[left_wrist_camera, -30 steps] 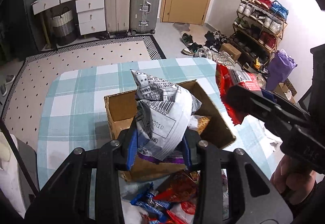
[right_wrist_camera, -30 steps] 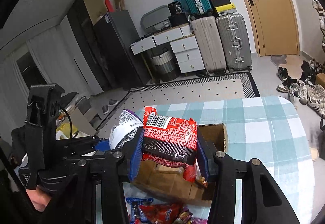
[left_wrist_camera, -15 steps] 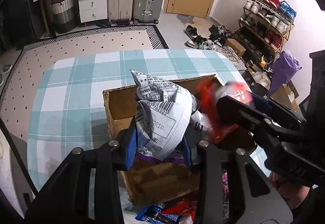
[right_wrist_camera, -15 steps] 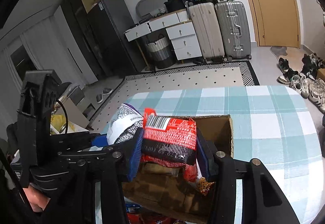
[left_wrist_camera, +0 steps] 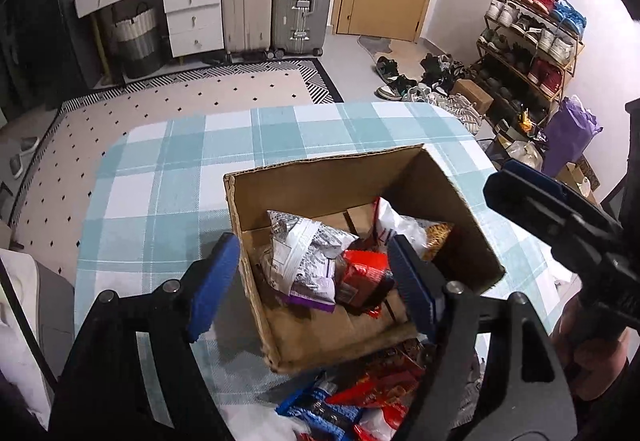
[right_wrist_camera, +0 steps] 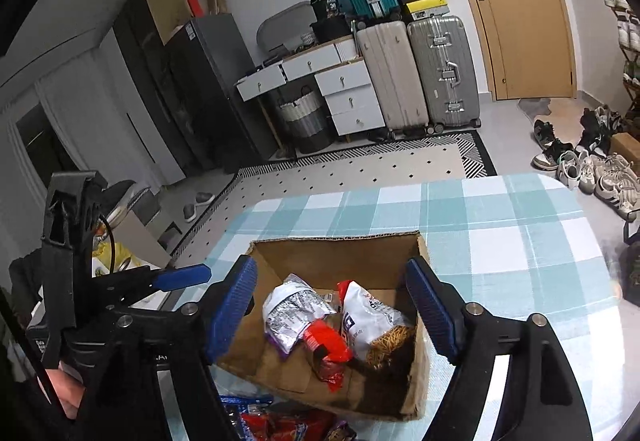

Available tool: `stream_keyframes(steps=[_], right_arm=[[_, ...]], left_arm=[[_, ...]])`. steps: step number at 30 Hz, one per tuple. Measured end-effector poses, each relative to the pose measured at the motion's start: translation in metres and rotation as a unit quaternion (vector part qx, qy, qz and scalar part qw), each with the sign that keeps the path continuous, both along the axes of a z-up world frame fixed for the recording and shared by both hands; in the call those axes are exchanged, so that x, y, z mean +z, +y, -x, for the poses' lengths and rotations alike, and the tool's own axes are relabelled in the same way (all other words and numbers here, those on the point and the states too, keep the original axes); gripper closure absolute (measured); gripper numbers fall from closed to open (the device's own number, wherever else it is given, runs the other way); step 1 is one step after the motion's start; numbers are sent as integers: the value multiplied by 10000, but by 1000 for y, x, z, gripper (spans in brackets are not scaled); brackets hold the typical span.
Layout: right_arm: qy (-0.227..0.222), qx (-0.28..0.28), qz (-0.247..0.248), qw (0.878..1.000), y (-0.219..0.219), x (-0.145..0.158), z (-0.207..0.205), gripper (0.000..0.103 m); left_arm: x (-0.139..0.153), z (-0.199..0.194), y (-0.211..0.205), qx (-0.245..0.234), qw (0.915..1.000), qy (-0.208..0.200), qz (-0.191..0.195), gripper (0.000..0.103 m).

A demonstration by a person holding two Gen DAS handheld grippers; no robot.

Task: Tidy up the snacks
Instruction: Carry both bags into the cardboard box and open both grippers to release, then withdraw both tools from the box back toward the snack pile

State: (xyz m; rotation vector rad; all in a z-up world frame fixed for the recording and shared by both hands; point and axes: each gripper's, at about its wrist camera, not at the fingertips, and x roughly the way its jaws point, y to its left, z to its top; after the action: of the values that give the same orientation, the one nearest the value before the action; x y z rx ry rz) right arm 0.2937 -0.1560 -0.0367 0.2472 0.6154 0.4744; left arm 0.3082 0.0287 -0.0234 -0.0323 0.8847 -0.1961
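With both the left gripper (left_wrist_camera: pixel 312 281) and right gripper (right_wrist_camera: pixel 332 307) spreading empty above the cardboard box (right_wrist_camera: pixel 416 401) at lower centre, the silver-and-purple packet (right_wrist_camera: pixel 292 315) and red packet (right_wrist_camera: pixel 326 345) inside look light, crinkly and slippery, best pinched across a sealed edge.

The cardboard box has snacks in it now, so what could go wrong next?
1. The cardboard box sits close to the table's near edge; a bump from either hand-held gripper could shove it.
2. The left hand-held gripper and right hand-held gripper, jaws opening with nothing between them, hover close together and might collide.
3. The loose packets in front could get knocked off.
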Motion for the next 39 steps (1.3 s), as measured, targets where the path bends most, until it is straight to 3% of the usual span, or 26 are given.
stream_keyframes(steps=[19, 23, 26, 32, 35, 39], right_arm=[[-332, -86, 62, 9994, -12, 33, 57, 19], [-336, -97, -2, 9994, -16, 37, 68, 12], [-392, -141, 56, 9991, -18, 40, 80, 5], [-464, -185, 23, 9987, -26, 45, 107, 3], [-478, -196, 78, 9986, -28, 46, 122, 1], [-531, -204, 129, 9983, -32, 44, 146, 0]], left_arm=[[42, 57, -6, 78, 9993, -366, -33, 22], [46, 69, -6, 114, 9991, -393, -56, 21], [51, 81, -5, 157, 9987, -482, -59, 17], [61, 110, -7, 197, 9977, -646, -26, 14], [63, 128, -6, 258, 9970, -732, 9, 3], [65, 153, -6, 304, 9959, -848, 35, 1]])
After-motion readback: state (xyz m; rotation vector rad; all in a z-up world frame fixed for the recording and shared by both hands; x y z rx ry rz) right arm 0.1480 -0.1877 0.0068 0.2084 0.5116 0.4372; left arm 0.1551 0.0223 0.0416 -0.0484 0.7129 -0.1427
